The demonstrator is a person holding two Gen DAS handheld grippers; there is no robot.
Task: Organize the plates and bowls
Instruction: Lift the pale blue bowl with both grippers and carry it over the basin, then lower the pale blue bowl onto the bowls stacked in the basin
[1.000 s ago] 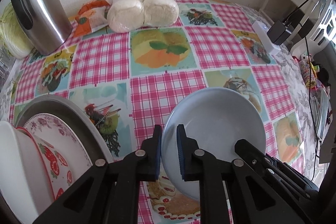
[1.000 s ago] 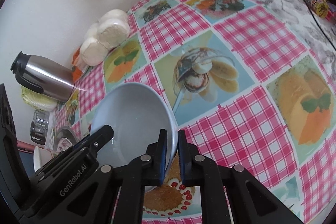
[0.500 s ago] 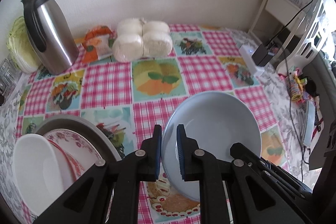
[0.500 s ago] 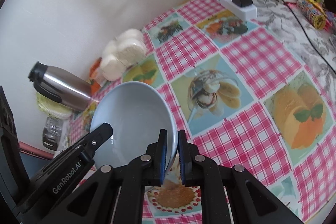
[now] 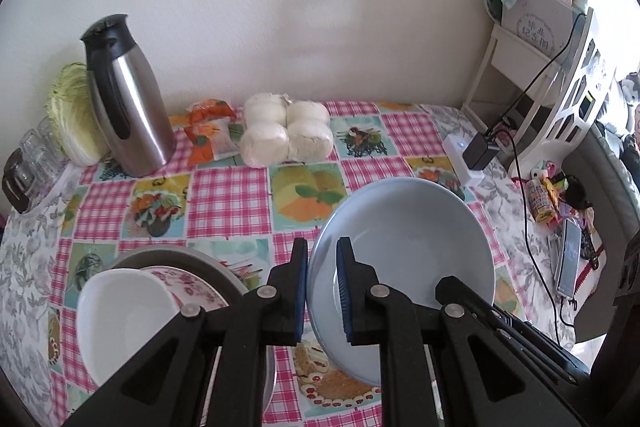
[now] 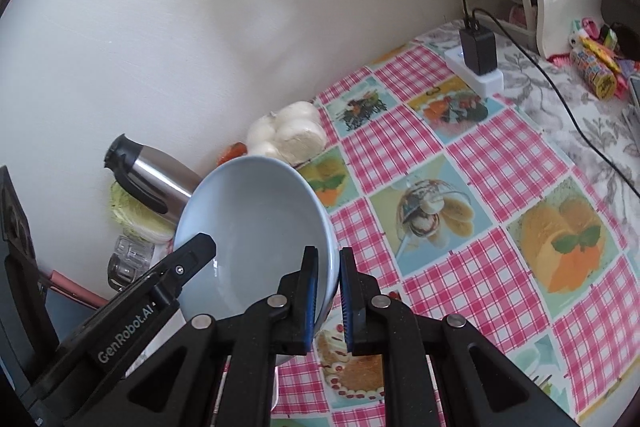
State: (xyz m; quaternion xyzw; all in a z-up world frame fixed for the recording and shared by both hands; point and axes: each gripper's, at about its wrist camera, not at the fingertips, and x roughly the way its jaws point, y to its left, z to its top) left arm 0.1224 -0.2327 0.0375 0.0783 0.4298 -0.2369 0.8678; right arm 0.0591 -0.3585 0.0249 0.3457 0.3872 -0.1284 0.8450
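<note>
A pale blue bowl [image 5: 404, 251] is held in the air above the table by both grippers. My left gripper [image 5: 322, 291] is shut on its left rim. My right gripper [image 6: 328, 295] is shut on its right rim, and the bowl [image 6: 256, 227] fills the left middle of the right wrist view. Below left, a white bowl [image 5: 120, 315] sits on a floral plate [image 5: 192, 287] inside a grey metal dish [image 5: 168, 255].
A steel thermos [image 5: 124, 99], a cabbage [image 5: 68, 115], glasses [image 5: 32, 155], a snack packet [image 5: 208, 131] and bagged white buns [image 5: 286, 133] line the back wall. A power strip with charger [image 5: 468, 155] and a phone [image 5: 570, 255] lie at the right.
Both grippers have lifted the blue bowl higher above the table; the view has pulled back, showing more of the wall and the stacked dishes.
</note>
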